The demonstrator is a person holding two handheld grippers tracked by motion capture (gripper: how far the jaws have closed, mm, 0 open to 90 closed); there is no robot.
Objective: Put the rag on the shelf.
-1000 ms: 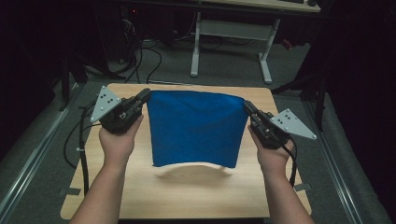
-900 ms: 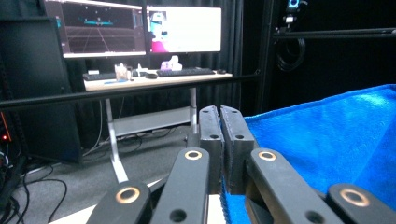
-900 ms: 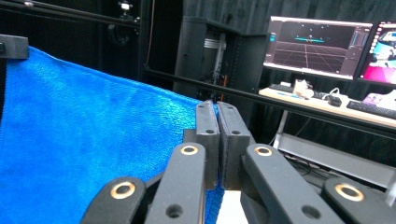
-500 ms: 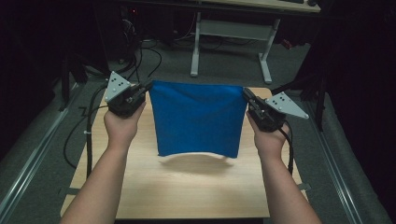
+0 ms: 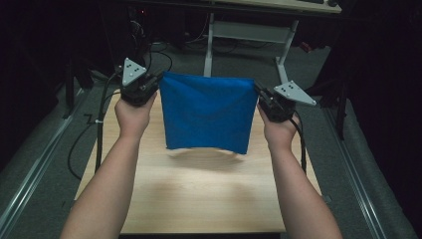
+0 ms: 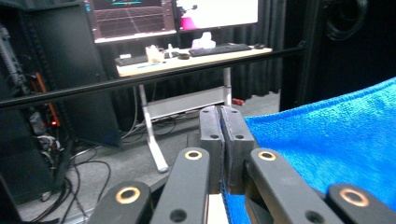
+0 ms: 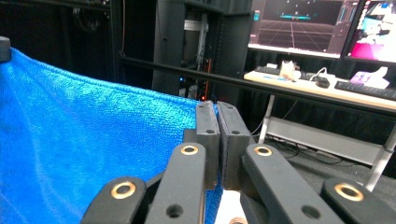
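A blue towel (image 5: 206,112) hangs stretched between my two grippers over the far half of the wooden table (image 5: 199,199). My left gripper (image 5: 152,85) is shut on the towel's upper left corner, and in the left gripper view the jaws (image 6: 225,122) pinch the blue towel (image 6: 336,144). My right gripper (image 5: 260,95) is shut on the upper right corner; the right gripper view has its jaws (image 7: 216,120) closed on the blue towel (image 7: 79,144). The towel's lower edge hangs just above the tabletop and casts a shadow there.
Beyond the table stands a desk frame (image 5: 249,35) on grey carpet, with cables (image 5: 99,134) trailing off the table's left side. Monitors (image 6: 173,16) and a keyboard sit on a desk (image 7: 322,88) farther back. A black bar (image 6: 154,79) crosses in front of it.
Both hands have carried the towel away from me toward the table's far edge, a little higher. Its lower edge has left the near tabletop. Both grips are unchanged.
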